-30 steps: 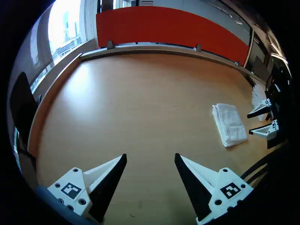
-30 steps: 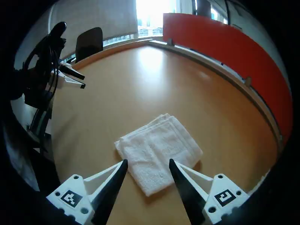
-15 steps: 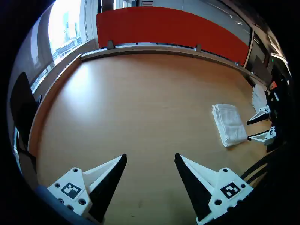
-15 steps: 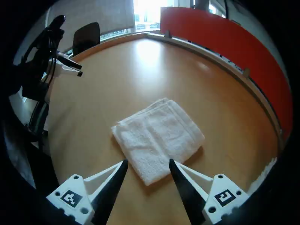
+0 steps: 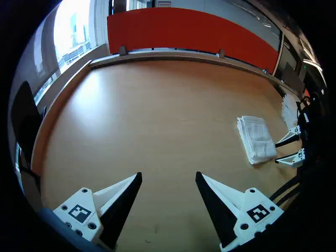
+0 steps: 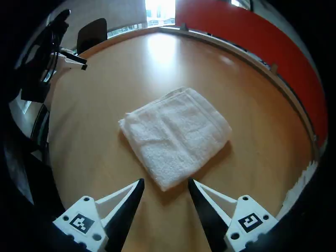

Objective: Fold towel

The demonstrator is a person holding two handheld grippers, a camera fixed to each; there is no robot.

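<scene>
Right hand-held gripper (image 5: 276, 153), far edge of left gripper view: two fingers made out, body and holding hand lost in the dark. White cloth pile (image 5: 289, 110) behind it is clipped by the edge. Chair (image 5: 23, 117) is partly cut off.

In right gripper view, left hand-held gripper (image 6: 84, 65) is too small for its finger gap to be judged; behind it, a dark mass (image 6: 31, 84) that can't be resolved. White strip (image 6: 300, 185), lower right, is cut off and can't be identified. Towel (image 6: 176, 134): layer count can't be told, underside hidden.
</scene>
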